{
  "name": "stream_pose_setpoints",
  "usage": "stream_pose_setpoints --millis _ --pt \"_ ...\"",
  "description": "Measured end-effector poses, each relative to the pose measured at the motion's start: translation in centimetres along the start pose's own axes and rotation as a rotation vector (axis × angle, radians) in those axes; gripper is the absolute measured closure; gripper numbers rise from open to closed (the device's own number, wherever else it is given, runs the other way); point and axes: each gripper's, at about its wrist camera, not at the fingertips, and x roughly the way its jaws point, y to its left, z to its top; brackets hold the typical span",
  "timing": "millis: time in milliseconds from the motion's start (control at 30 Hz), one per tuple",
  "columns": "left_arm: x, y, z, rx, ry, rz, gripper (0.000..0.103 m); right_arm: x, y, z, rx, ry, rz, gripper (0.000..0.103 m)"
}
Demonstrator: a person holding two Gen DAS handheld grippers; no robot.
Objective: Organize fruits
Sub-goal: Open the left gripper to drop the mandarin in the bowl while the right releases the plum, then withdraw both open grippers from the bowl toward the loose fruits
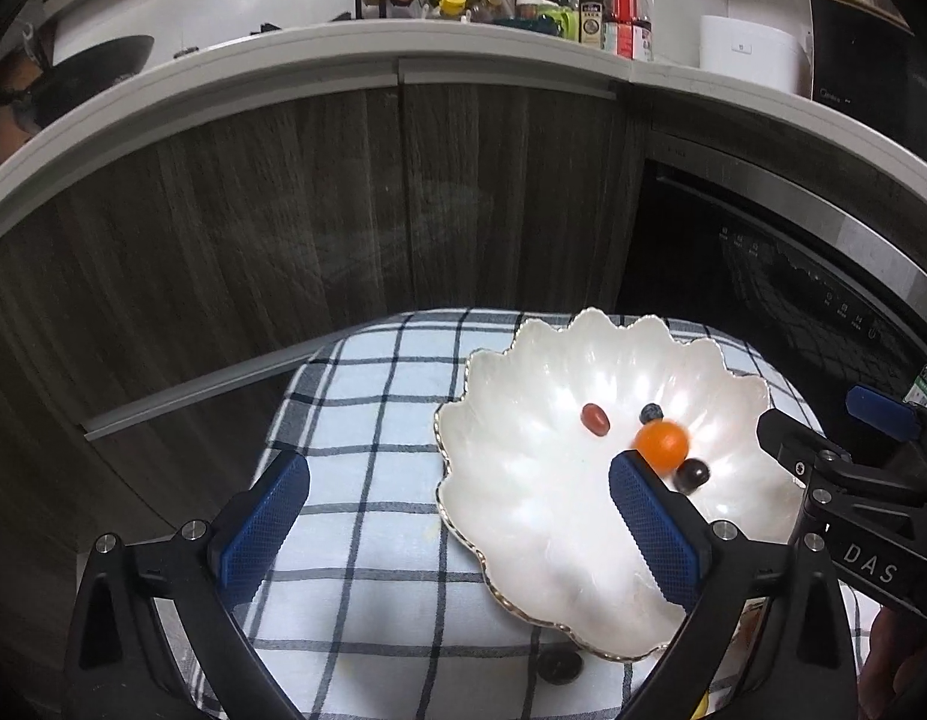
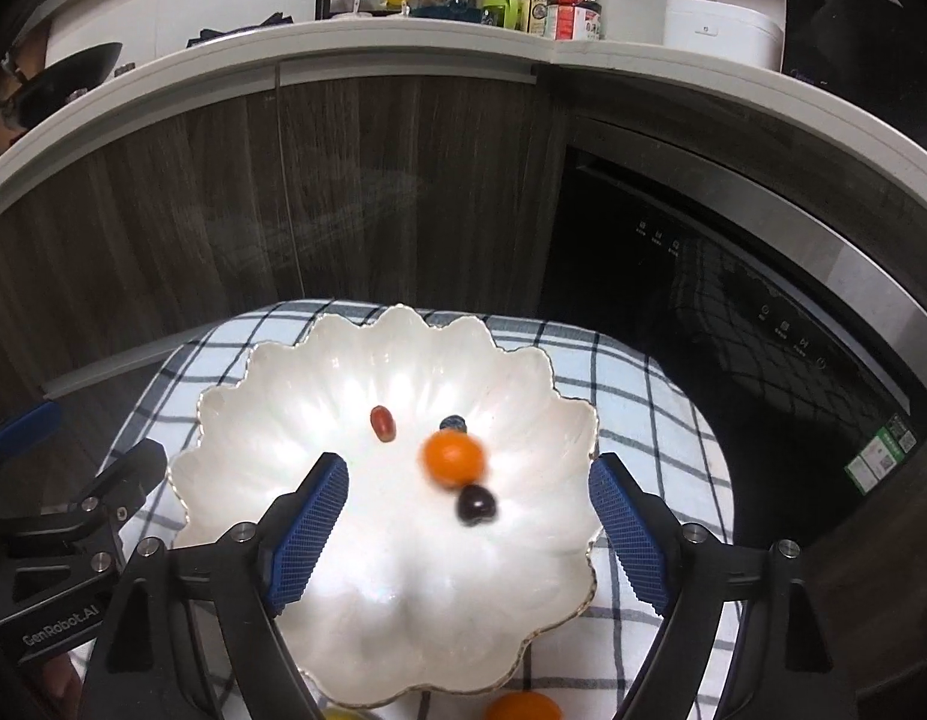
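Both grippers hang over a checked cloth spread on the surface, each with its jaws spread wide and nothing between them. The left gripper sits over the cloth and the near left rim of a white scalloped dish; the right gripper is above the dish's middle. Just ahead of the right gripper lie a blurred orange fruit, a dark grape touching it, a blueberry behind, and a reddish oval fruit further left. Another orange fruit lies on the cloth below the right gripper, outside the dish.
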Motion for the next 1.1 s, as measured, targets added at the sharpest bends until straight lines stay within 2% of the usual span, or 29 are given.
stream_pose_setpoints --millis 767,1100 --pt "-4.9 -0.1 0.7 0.017 -0.058 0.013 0.001 -5.4 -0.8 0.4 0.046 -0.069 -0.004 0.020" --pt "-7.2 -0.3 -0.5 0.013 -0.052 0.004 0.001 -7.6 -1.6 -0.5 0.068 -0.076 -0.003 0.020"
